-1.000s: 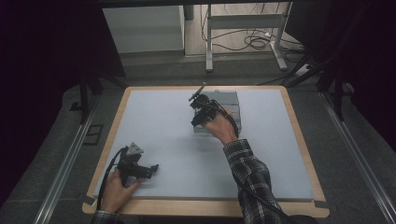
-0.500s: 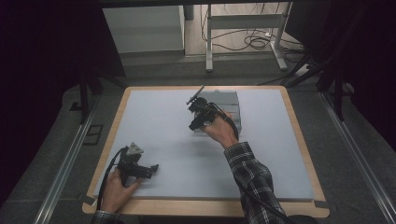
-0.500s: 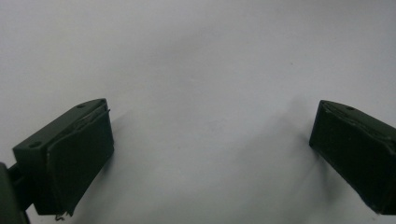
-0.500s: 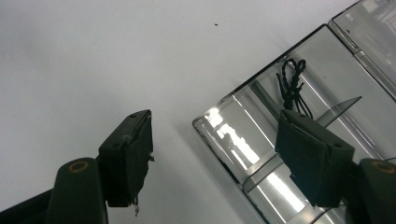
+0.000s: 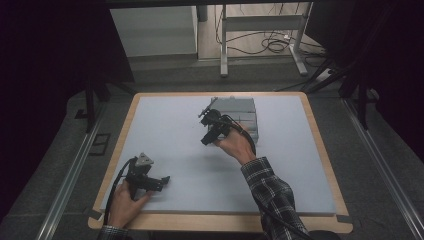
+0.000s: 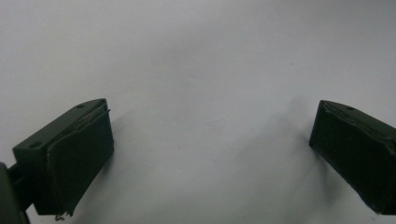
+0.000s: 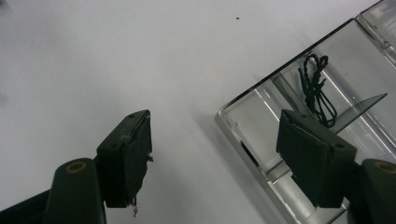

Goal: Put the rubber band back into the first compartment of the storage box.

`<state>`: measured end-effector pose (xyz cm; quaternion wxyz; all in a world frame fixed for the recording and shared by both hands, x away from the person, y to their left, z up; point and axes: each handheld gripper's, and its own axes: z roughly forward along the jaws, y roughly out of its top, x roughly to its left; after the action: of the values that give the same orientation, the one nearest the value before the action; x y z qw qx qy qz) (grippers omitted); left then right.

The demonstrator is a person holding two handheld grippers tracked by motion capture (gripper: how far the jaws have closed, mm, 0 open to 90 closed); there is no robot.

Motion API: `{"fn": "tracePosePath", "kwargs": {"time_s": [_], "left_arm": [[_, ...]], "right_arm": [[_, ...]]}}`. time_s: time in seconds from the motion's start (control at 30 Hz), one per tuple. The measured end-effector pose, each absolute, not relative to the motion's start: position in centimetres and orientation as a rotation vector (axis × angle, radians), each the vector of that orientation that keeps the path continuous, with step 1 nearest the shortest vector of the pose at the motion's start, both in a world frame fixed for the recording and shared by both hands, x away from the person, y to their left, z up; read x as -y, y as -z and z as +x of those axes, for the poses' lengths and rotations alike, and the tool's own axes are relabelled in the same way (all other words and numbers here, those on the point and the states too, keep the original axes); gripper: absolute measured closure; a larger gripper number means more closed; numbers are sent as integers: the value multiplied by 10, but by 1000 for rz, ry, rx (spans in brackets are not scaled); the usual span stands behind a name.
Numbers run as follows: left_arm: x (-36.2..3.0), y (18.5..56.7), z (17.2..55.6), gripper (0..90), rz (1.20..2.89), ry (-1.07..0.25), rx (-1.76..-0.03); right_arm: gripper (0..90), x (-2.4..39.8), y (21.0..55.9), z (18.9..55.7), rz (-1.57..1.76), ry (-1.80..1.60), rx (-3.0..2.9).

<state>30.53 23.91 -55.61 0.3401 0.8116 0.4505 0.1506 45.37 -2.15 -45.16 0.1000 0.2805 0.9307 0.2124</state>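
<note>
My right claw [image 7: 215, 158] covers part of the clear plastic compartment box [image 7: 322, 107] in its own view, and the box runs off the frame's right edge, so I cannot make out its full outline there. One black pad hangs over bare worktop, the other over the box's near compartment; I cannot tell whether that pad touches the plastic. The jaws have just been opening and now stand wide apart, with the near corner wall of the box between them and nothing gripped. Inside a compartment behind a slanted clear divider lies a thin black twisted cord [image 7: 316, 91], looped and knotted, too small to tell more. The box is glossy, hard-edged and see-through, while the pale grey worktop [image 5: 165, 125] is matt and smooth with a light wooden rim. From the high view the box [image 5: 245, 112] sits at the far middle of the worktop, and my right hand [image 5: 235, 145] reaches forward to it with the claw [image 5: 207, 137] just at its left side. My left claw [image 5: 162, 181] rests low near the front left edge, my hand [image 5: 125, 202] wrapped behind it, its jaws spread wide over bare worktop, holding nothing.
</note>
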Motion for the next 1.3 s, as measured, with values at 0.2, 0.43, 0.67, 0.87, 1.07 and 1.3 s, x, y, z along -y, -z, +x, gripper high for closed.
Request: {"fn": "tracePosePath", "kwargs": {"time_s": [0.2, 0.43, 0.67, 0.87, 1.07, 1.3], "left_arm": [[-239, 556, 305, 0, 2113, -392, -1172], [-239, 556, 305, 0, 2109, -391, -1173], [-239, 556, 305, 0, 2111, -391, -1174], [-239, 556, 305, 0, 2113, -392, -1173], [-239, 556, 305, 0, 2111, -391, -1174], [-239, 556, 305, 0, 2112, -393, -1173]], "right_arm": [[264, 24, 453, 449, 812, -637, -2758], [263, 27, 452, 443, 804, -654, -2752], [263, 34, 454, 437, 801, -666, -2753], [262, 39, 457, 430, 798, -674, -2763], [260, 44, 460, 424, 793, -689, -2767], [257, 49, 461, 418, 784, -714, -2771]]}}
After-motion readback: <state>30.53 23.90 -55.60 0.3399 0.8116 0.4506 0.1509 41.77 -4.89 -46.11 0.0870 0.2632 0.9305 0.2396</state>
